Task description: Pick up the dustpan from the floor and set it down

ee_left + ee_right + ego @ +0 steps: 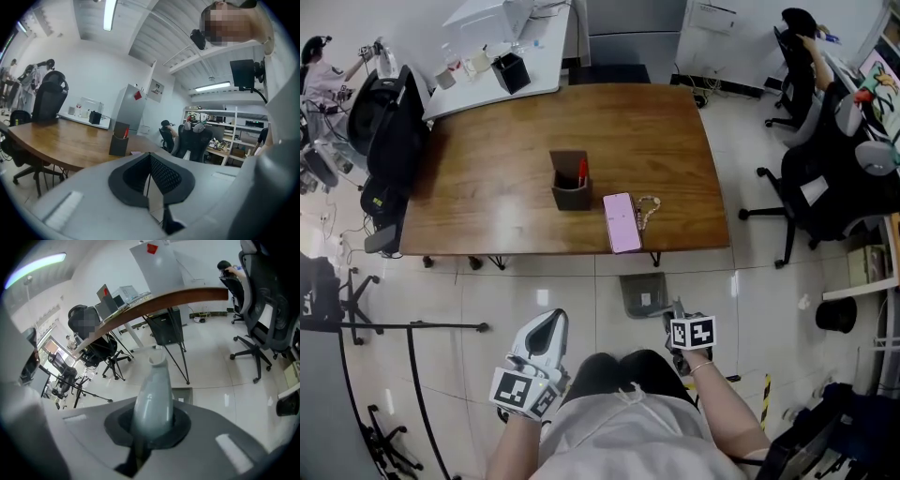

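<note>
One broad brown wooden table (506, 187) is filling the upper half of the head view, with pale floor tiles (534, 291) spreading below it. Just under the table's near edge, at the frame's centre, the grey square plastic dustpan (644, 292) is lying flat over the tiles. It is sitting directly up and left of the right gripper (679, 317). Whether the pan is touching the floor I cannot tell. In the right gripper view the dustpan's pale grey tapered handle (152, 394) is rising from between the jaws toward the middle of the frame, and the jaws are clamping tightly on it. The left gripper (549, 326) is hanging at lower left of centre, well apart from the dustpan, its jaws drawn together around nothing. On the table, a dark brown pen holder (571, 187) is standing at the centre, and a pink phone (622, 222) is lying just to its lower right.
</note>
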{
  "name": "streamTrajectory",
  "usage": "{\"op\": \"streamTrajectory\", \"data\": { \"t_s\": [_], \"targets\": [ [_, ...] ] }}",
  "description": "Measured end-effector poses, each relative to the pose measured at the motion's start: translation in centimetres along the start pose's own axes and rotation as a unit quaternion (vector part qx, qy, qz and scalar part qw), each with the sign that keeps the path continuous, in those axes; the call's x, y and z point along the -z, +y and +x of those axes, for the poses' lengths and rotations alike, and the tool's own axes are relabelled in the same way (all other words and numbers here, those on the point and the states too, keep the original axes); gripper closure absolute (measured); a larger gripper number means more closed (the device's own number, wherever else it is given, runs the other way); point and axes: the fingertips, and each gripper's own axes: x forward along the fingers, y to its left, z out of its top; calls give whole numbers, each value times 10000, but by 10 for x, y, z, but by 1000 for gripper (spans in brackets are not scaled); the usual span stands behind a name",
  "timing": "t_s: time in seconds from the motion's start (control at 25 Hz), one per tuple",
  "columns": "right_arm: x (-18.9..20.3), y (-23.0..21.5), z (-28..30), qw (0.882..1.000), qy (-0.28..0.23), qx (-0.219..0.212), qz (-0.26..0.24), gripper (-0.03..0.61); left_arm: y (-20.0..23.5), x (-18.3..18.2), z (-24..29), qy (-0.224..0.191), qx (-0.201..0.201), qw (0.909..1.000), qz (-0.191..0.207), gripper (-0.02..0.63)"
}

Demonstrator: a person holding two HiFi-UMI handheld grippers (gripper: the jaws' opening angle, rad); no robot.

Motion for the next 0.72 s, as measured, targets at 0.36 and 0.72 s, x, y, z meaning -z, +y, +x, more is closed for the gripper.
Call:
{"op": "streamTrajectory", "data": {
  "t_s": [0.36,0.72],
  "targets": [
    [31,0,10,9947,577,337,-788,377,-7,7,-1,-8,203,9998,-12,600],
    [25,-26,-11,9882,140,1086,-1074,-6,-33,-3,-20,49,586,9982,79,600]
  ]
}}
